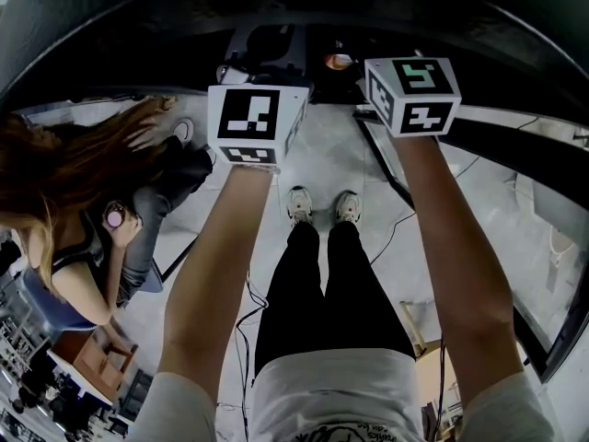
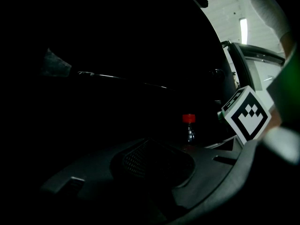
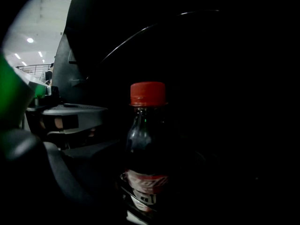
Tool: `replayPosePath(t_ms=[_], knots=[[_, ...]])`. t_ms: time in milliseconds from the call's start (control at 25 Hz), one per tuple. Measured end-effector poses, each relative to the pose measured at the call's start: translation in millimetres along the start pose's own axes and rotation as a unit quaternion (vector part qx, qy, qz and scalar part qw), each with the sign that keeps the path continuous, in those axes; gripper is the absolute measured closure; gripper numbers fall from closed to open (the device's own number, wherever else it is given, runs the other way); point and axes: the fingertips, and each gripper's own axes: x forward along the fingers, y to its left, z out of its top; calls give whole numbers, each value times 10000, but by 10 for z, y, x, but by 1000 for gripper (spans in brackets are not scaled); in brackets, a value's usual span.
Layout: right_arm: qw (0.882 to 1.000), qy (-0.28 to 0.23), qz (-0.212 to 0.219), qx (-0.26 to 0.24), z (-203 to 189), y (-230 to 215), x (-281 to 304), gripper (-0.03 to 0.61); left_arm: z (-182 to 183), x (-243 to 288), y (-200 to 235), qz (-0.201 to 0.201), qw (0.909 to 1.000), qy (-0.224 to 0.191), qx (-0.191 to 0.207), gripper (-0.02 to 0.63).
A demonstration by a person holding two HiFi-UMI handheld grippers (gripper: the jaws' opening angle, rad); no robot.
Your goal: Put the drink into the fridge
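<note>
At the dark fridge [image 2: 122, 78] mouth: right gripper [image 1: 411, 90] clasps the drink [image 3: 146, 149], not yet shelved.
Left gripper [image 1: 256, 122]: jaws too dark to read.

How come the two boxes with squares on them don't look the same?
The white left cube shows only black-and-white squares; the white right cube has a green top face. The left cube sits lower in the head view than the right cube. The right cube's camera sees the dark, red-capped drink bottle close up; the left cube's sees it small and far. Both are white marker boxes at the end of a bare forearm.
</note>
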Motion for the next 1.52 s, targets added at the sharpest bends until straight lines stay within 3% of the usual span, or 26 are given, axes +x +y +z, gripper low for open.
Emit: replayPosePath(t_ms=[480,800,1040,1120,1240,1520], knots=[[9977,196,97,634,-71,-12,-48,106,-1,-70,-6,19,9999,109,12,594],[9977,253,28,629,-113,30,-262,111,-9,-232,-85,101,9995,238,-203,594],[9959,456,-124,765,-323,90,-556,178,-30,-444,-191,140,9986,299,-423,594],[9960,493,-174,725,-317,110,-638,230,-57,-514,-226,113,9980,408,-467,594],[9968,398,-235,656,-213,139,-775,332,-22,-631,-262,84,9980,450,-430,594],[9995,163,-58,246,129,327,-1124,459,284,-942,-367,-65,9986,373,-381,594]])
